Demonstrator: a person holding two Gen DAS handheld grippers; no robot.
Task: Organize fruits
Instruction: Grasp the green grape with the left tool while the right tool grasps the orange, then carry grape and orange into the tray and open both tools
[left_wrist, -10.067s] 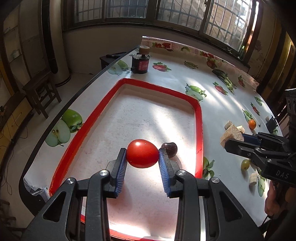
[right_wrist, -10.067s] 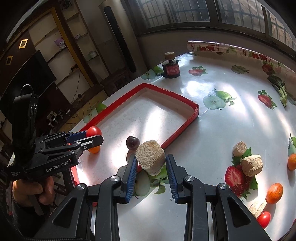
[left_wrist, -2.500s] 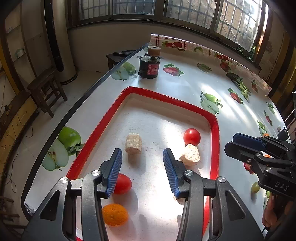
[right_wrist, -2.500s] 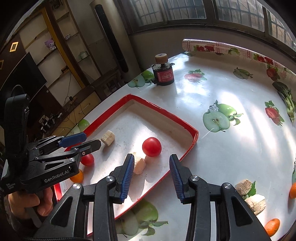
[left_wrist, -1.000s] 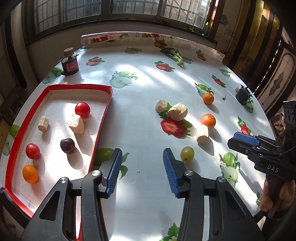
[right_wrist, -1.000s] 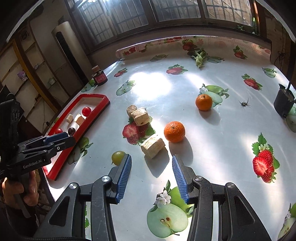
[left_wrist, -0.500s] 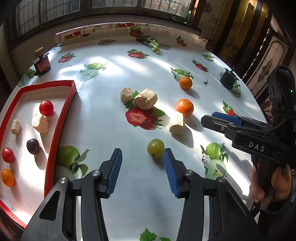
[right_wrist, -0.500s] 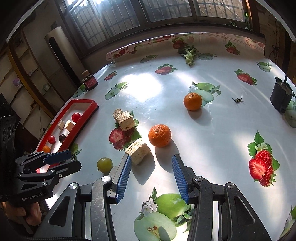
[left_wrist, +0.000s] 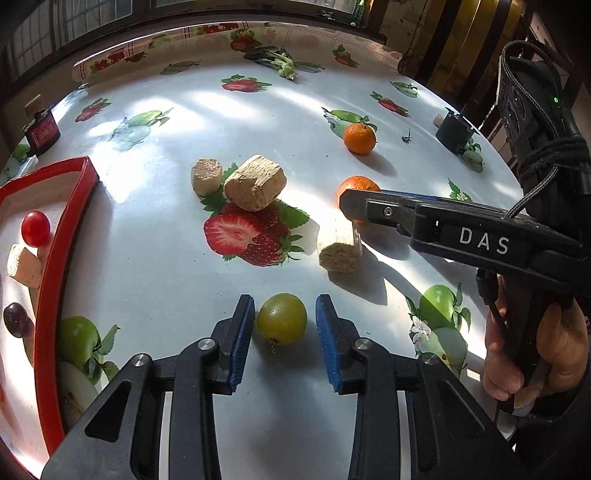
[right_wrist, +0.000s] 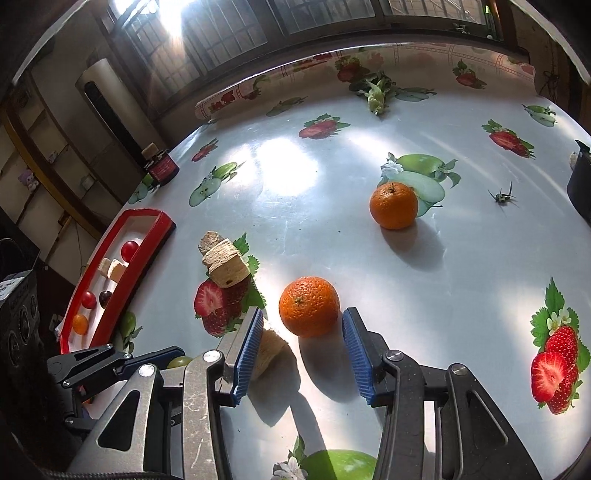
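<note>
Grape (left_wrist: 282, 318): green, round, smooth skin with a small stem nub at its near side. It sits on the table (left_wrist: 258, 110), dead centre between the blue ribbed pads of the left gripper (left_wrist: 284, 325). No long axis to align on, so the approach angle matters little. The jaws are closing, and a thin gap shows on each side of the grape, so there is no contact yet.

Orange (right_wrist: 308, 306): round, pebbled rind, stem scar facing up. It sits on the table between the pads of the right gripper (right_wrist: 303, 343), towards their tips. The jaws are closing slightly but stay apart, with clear space on both sides, wider on the right. The left pad stands just beside a rough fibrous beige block (right_wrist: 271, 352), which may get nudged in the squeeze.

Judgement: two picks under way, one per hand, the grape nearer to a grip.

Further out: a second orange (right_wrist: 393, 205) lies well apart, deeper on the table. Two more beige blocks (left_wrist: 255, 186) touch each other over a printed strawberry. The red tray (left_wrist: 48, 258) lies to the left and holds cherry tomatoes, a dark cherry, a small orange fruit and beige pieces. The tablecloth is glossy, white and fruit-printed, with strong sun glare.
</note>
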